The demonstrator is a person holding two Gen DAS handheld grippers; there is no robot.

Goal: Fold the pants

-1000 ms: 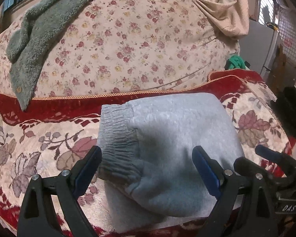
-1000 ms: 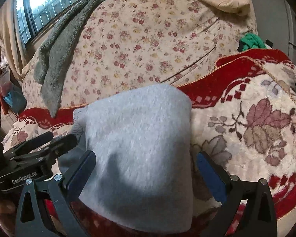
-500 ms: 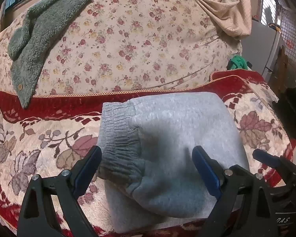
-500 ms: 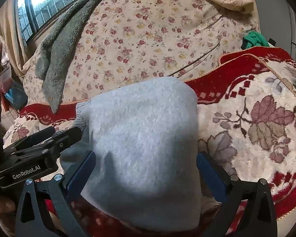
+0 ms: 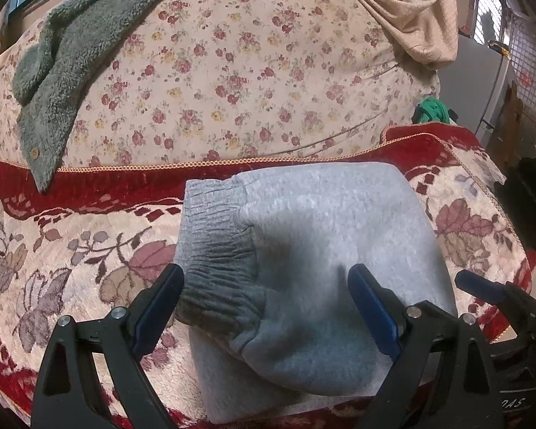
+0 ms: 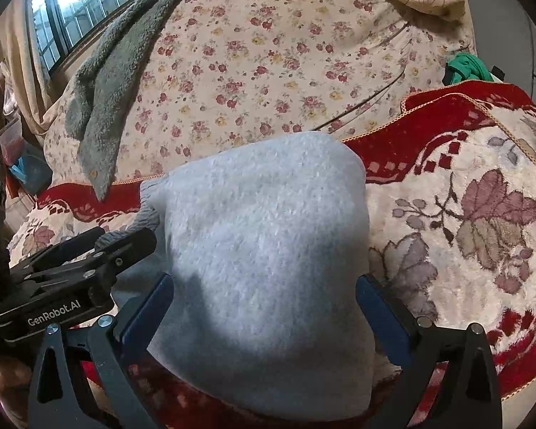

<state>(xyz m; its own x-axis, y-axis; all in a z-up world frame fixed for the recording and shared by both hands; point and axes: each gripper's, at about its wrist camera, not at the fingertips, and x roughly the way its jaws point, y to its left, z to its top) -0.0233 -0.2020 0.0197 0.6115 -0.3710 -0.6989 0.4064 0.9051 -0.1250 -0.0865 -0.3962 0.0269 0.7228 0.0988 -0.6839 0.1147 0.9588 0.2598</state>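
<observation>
Pants (image 5: 303, 268) lie between the spread fingers of both tools: the left gripper (image 5: 266, 307) stands wide over the near fold by the waistband (image 5: 214, 250), holding nothing, and the right gripper (image 6: 264, 312) stands just as wide over the plain side of the bundle. Neither pinches cloth. Outward, the grey bundle sits doubled into a compact block on the red floral blanket (image 5: 71, 250), with the flowered cushion (image 5: 232, 71) behind. Folding looks close to finished; the next move likely calls for smoothing, or gripping the near edge for one more fold.
</observation>
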